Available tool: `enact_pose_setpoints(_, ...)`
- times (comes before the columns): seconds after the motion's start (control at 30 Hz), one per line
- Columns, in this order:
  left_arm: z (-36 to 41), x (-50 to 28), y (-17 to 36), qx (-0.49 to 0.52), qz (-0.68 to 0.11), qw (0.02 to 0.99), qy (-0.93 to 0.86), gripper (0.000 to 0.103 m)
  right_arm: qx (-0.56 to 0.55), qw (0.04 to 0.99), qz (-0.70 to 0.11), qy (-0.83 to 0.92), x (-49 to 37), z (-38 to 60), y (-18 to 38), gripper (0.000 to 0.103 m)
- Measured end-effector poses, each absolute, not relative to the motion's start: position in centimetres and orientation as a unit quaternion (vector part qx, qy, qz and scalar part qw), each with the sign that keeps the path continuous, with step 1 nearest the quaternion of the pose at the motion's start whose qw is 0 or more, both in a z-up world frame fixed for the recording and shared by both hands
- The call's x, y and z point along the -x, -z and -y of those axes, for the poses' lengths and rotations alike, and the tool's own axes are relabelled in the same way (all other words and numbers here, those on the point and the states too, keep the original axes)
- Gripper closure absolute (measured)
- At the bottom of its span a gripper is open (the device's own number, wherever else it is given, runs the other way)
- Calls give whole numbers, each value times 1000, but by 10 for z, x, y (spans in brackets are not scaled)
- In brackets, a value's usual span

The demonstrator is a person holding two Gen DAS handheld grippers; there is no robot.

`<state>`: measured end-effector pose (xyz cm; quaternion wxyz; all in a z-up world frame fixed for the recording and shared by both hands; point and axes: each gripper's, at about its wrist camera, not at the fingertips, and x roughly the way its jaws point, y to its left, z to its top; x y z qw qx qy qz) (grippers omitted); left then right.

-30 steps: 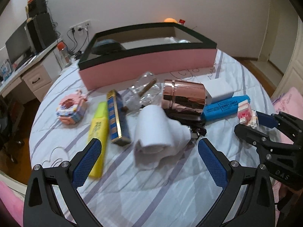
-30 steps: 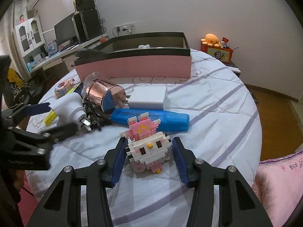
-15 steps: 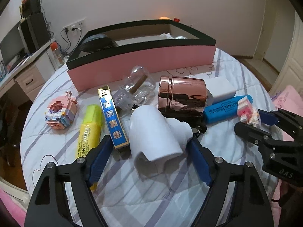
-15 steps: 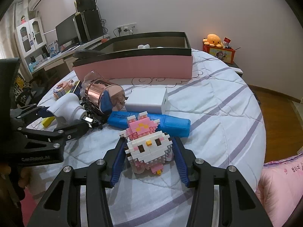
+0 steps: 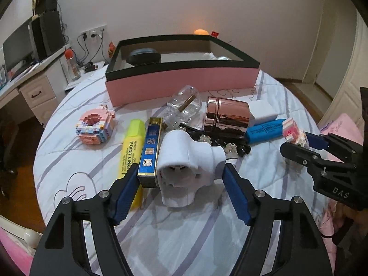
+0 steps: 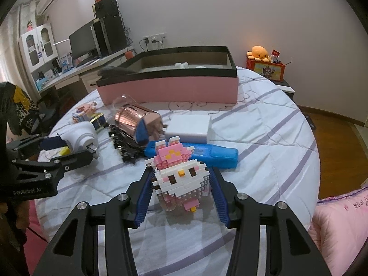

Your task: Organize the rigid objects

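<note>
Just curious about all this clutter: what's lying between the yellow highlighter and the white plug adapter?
A blue-and-gold box lies lengthwise between the yellow highlighter and the white plug adapter, seen in the left wrist view.

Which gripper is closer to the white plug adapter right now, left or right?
Left. The left gripper has the white plug adapter between its just-closing jaws, while the right gripper sits off to its right, clamped on the pink-and-white block figure.

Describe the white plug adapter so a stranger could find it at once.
Start at the long pink box with the black rim at the back of the round bed. Come forward past the copper can lying on its side to the clutter nearest the left tool. The adapter is the chunky white plastic piece between that tool's blue pads, beside the blue-and-gold box, the only white thing with a round socket face.
</note>
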<state>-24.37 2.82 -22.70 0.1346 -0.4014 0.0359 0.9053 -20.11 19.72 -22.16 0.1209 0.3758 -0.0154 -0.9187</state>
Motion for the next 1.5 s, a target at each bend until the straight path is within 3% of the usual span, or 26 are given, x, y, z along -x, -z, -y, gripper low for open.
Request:
enact_pose_setpoints(0.4,-21,232,230,412,-19,143,-900,29,-390,131,21,911,195,-189,225,53)
enact_pose_setpoints(0.67,-41,235,237,416,-28,144,-897,7,-397,134,21,908,197,-190,229,53)
enact_pose_setpoints(1.0,-52,239,251,416,-79,119,-898,13,-398,139,28,907,199,-194,231,53)
enact_pose_setpoints(1.5,-14,222,216,385,-22,151,-910,14,-361,137,26,922,194,-190,209,53)
